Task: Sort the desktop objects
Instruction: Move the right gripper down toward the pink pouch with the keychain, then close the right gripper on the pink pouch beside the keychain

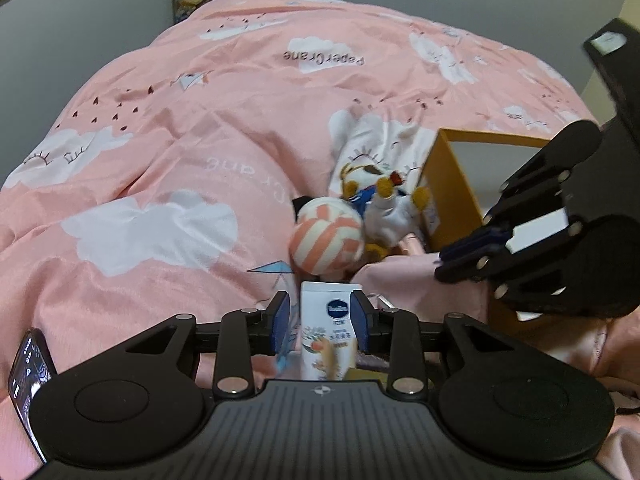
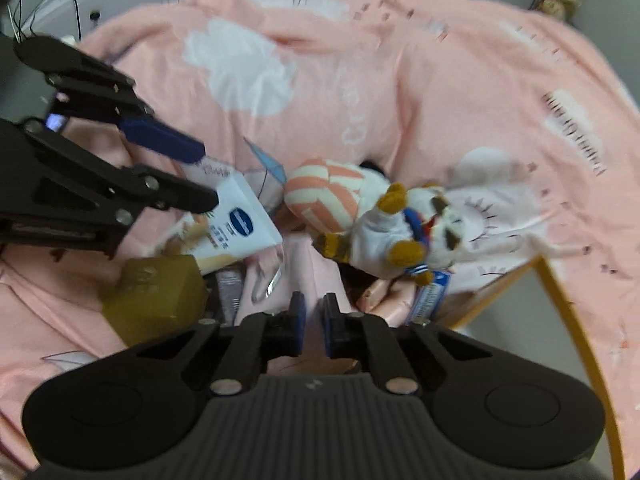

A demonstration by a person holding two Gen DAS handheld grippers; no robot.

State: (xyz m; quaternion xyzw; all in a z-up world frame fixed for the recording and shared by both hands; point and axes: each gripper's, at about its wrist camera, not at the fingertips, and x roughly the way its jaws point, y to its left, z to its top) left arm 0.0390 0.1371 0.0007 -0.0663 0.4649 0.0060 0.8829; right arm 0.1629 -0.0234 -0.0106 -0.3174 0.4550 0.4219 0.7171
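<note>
My left gripper point(image 1: 324, 322) is shut on a white lotion tube point(image 1: 327, 332) with a blue oval logo; the tube also shows in the right wrist view point(image 2: 240, 226), held between the left gripper's fingers point(image 2: 168, 142). A plush duck toy with a pink-and-white striped cap point(image 1: 360, 220) lies just beyond the tube, next to an orange-rimmed box point(image 1: 452, 188). My right gripper point(image 2: 314, 322) is nearly closed and holds nothing, low over the pile; it shows in the left wrist view point(image 1: 468, 252) in front of the box. The plush point(image 2: 380, 220) lies ahead of it.
Everything lies on a pink quilt with white clouds point(image 1: 180, 160). An amber translucent block point(image 2: 156, 296), small packets and a blue-white tube point(image 2: 430, 296) lie near the right gripper. The box's edge point(image 2: 560, 300) is at the right. A phone point(image 1: 28, 376) lies at the far left.
</note>
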